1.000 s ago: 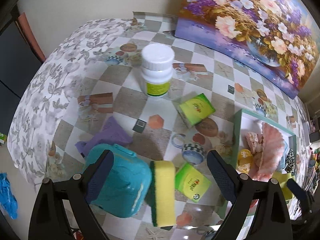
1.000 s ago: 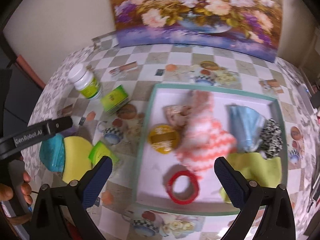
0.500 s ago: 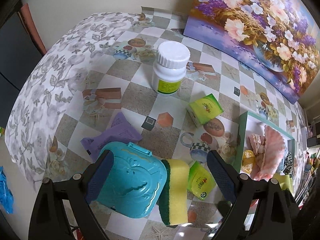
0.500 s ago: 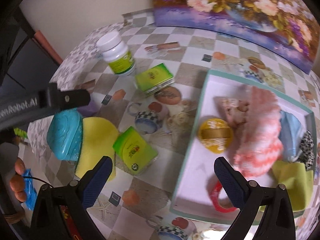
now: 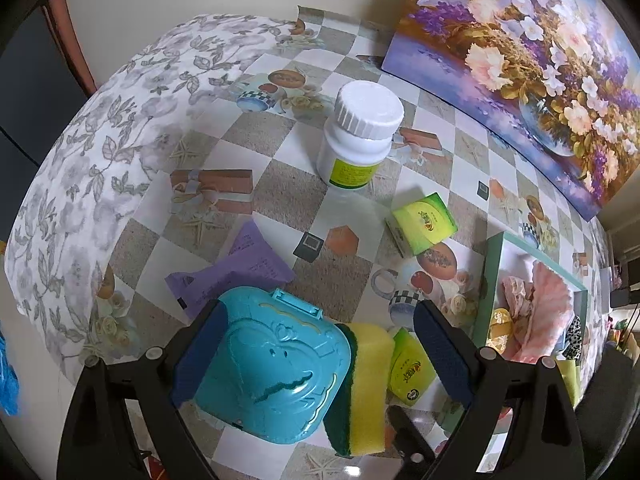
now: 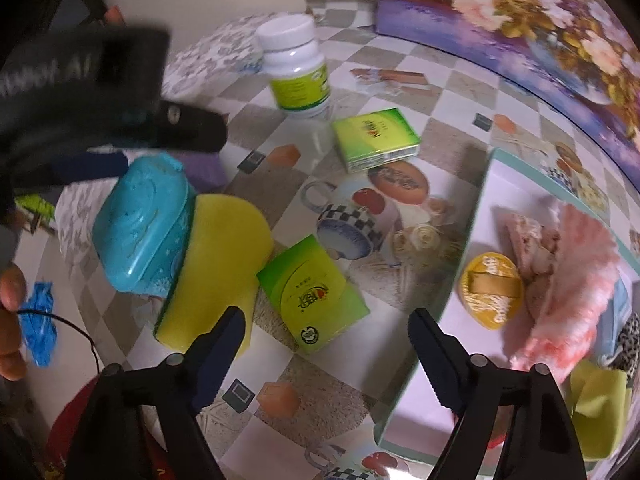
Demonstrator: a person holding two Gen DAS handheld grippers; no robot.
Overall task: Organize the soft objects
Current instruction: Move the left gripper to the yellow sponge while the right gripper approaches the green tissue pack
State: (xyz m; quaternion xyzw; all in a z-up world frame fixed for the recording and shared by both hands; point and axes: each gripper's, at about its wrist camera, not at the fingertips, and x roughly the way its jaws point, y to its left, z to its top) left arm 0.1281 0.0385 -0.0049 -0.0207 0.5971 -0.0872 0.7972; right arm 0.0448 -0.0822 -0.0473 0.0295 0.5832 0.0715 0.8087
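The left tool point(image 5: 318, 350) hangs over the near edge of the desk point(image 5: 276, 200) with its jaws wide apart, and nothing is pressed between them. Under it lie a turquoise plastic case point(image 5: 272, 368) and, touching its right side, a yellow sponge with a dark green backing point(image 5: 366, 384). The sponge stands on its long edge, leaning against the case. Behind the case is a flat purple packet point(image 5: 236, 268). Further back stands a white bottle with a green label point(image 5: 358, 136), upright. To the right of the sponge lies a small green box point(image 5: 410, 368), and a second green box point(image 5: 424, 222) lies near the bottle.

The right tool point(image 6: 320, 342) is also apart; its jaws have just been closing a little, but nothing is held. In its view the sponge point(image 6: 216, 264) is just in front of its left finger point(image 6: 218, 354), and the near green box point(image 6: 314, 294) lies between the fingers further ahead, not touched. At the right stands a tray with a pale green rim point(image 6: 474, 224). Inside it lie a round yellow item point(image 6: 490, 290), a pink fluffy cloth point(image 6: 572, 280), a yellow-green cloth point(image 6: 596, 412) and a black-and-white patterned item point(image 6: 628, 340). A flower painting point(image 5: 532, 52) leans against the wall behind the desk.
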